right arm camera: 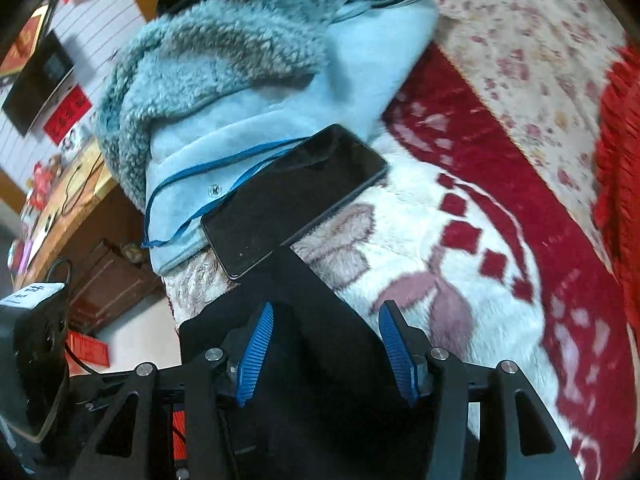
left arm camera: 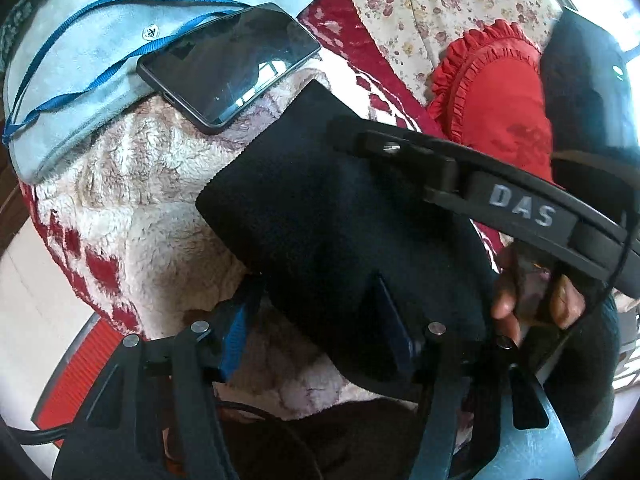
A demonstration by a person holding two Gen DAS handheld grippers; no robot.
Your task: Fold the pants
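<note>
The black pants (left arm camera: 320, 216) lie folded on a white and red fleece blanket (left arm camera: 132, 200). In the left wrist view my left gripper (left arm camera: 316, 332) stands open over the near part of the pants, with one blue pad (left arm camera: 236, 336) at the cloth's left edge. The right gripper's black arm marked DAS (left arm camera: 520, 208) crosses above the pants on the right. In the right wrist view my right gripper (right arm camera: 326, 356) is open, its blue pads (right arm camera: 256, 356) apart over the black pants (right arm camera: 312, 312).
A black phone (left arm camera: 232, 64) with a blue lanyard rests on a light blue fleece jacket (left arm camera: 80, 60), just beyond the pants; it also shows in the right wrist view (right arm camera: 296, 196). A red frilled cushion (left arm camera: 500, 96) and floral sheet (left arm camera: 420, 8) lie at right. The bed edge drops at left.
</note>
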